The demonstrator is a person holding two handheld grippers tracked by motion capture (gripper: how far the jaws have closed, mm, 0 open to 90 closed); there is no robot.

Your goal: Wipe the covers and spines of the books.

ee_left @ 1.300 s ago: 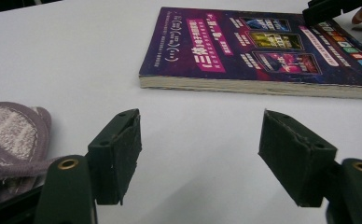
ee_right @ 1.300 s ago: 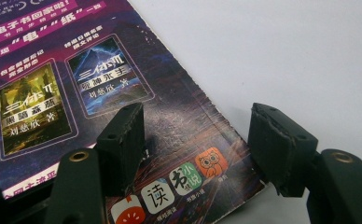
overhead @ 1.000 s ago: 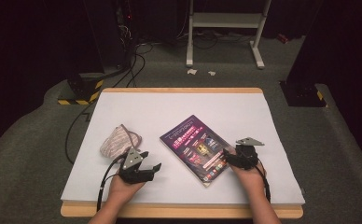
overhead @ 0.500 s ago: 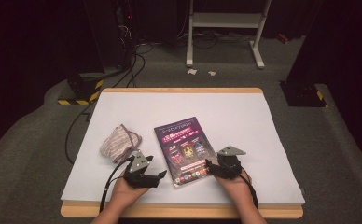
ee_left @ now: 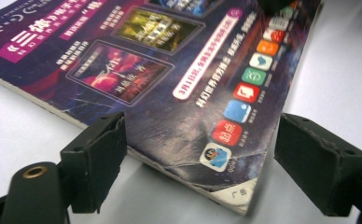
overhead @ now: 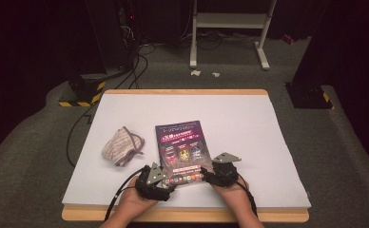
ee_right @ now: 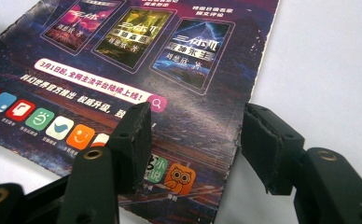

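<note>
A magazine with a dark purple cover lies flat on the white table, near the middle of its front half, and its near edge is close to the person. The left gripper is at the near left corner of the magazine; in the left gripper view its jaws are wide open, one at each side of this corner, and they do not press it. The right gripper is at the near right corner; in the right gripper view one jaw is over the cover and the other is over the table just beside the right edge of the magazine, with a clear gap between them, so this gripper is open too. Both hands come in from the bottom of the high view. A striped cloth pouch lies on the table to the left of the magazine, apart from it and from both grippers
</note>
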